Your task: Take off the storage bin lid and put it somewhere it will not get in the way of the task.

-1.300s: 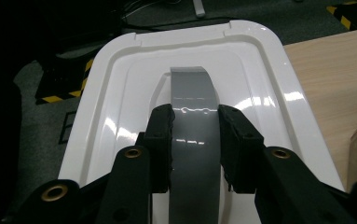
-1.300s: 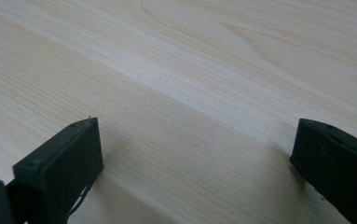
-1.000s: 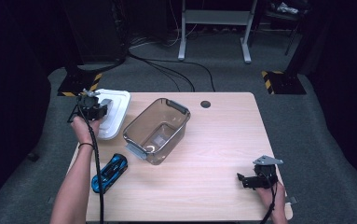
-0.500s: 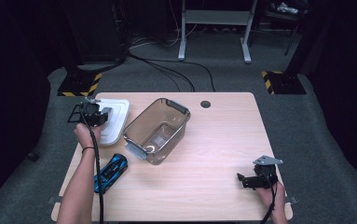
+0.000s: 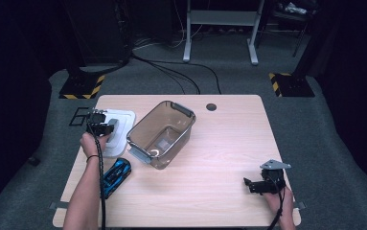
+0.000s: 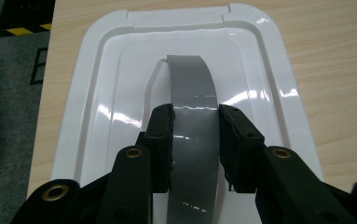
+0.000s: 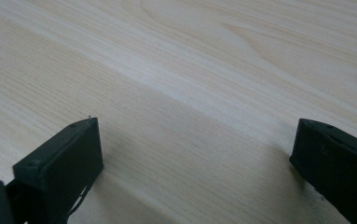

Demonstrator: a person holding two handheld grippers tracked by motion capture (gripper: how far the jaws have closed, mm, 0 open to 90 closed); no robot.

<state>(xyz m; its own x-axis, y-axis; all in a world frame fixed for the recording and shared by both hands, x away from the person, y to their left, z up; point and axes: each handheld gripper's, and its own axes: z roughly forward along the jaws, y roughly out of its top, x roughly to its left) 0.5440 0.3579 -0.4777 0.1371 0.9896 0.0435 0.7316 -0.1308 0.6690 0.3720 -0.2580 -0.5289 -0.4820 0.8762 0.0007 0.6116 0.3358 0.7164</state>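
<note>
At the left edge of the light wooden table (image 5: pixel 229 143) lies a white plastic lid (image 5: pixel 123 125), flat, its rounded corners just inside the table's edge; in the left gripper view the lid (image 6: pixel 120 70) shows a raised rim and a glossy recessed middle; a grey handle (image 6: pixel 192 116), a curved strap, arches up from that middle; the left gripper (image 5: pixel 100 128) stands over the lid, held by the person's left hand (image 5: pixel 91 143), and its two black jaws are closed on the grey handle, one pad pressed to each side of the strap; a black cable runs back from it along the forearm. Nearer the person and just beside that forearm, a blue toy car (image 5: pixel 116 175) lies on the table, apart from the lid. To the right of the lid, touching or nearly touching its edge, stands a clear smoky plastic bin (image 5: pixel 163 134), set at an angle to the table's sides, with a small label on its floor. Beyond it, near the far edge, is a round dark cable hole (image 5: pixel 212 107). At the right near corner the right gripper (image 5: pixel 255 184) rests low over bare wood, well apart from everything else; its jaws stand wide with nothing between them; the right gripper view shows wood grain between the two pads.
</note>
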